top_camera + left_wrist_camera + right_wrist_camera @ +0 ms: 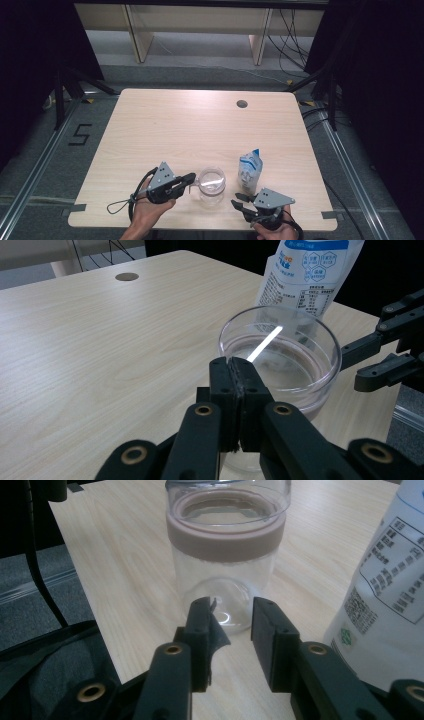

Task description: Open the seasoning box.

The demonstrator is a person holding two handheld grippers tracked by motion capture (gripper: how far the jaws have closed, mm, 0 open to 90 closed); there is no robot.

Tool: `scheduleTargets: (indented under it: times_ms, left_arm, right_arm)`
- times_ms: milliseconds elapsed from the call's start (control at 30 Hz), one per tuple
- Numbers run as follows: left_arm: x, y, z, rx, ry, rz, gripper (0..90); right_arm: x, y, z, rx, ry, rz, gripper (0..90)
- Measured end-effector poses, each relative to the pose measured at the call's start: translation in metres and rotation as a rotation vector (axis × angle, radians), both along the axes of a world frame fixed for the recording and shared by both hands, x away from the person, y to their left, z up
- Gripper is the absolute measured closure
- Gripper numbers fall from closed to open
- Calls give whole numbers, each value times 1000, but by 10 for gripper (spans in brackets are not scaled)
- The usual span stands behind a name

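A clear glass jar (pixel 211 186) with a pale pink band stands open-topped near the table's front edge; it is also in the left gripper view (pixel 300 365) and the right gripper view (pixel 225 545). A white and blue pouch (pixel 250 171) stands upright just right of it (pixel 310 270) (pixel 390 590). My left gripper (pixel 192 178) is shut, its tips (pixel 234 362) at the jar's near rim; I cannot tell whether glass is pinched. My right gripper (pixel 238 200) is open with a narrow gap (pixel 232 605), nothing between the jaws, pointing at the jar's lower wall. It also appears at the right of the left gripper view (pixel 350 367).
The light wooden table (pixel 200 125) has a round cable hole (pixel 242 104) at its far right. Grey floor with rails and cables surrounds it, and a pale shelf unit stands behind. The table's front edge lies close under both hands.
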State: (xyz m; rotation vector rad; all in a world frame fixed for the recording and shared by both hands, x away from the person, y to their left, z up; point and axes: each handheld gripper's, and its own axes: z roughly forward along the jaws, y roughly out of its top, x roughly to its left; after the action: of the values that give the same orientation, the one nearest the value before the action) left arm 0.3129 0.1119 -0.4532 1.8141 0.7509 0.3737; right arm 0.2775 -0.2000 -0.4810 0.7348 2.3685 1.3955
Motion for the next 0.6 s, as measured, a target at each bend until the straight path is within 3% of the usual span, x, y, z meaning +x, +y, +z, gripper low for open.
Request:
scheduleTargets:
  times_ms: [133,300,600]
  left_arm:
    - [-1,1,0,5,6,2,875]
    - [-1,1,0,5,5,1,875]
    - [-1,1,-1,0,-5,-2,875]
  right_arm:
    - [1,2,2,-16,-32,-14,748]
    - [4,5,5,2,-64,-12,808]
    - [12,14,10,2,-90,-3,860]
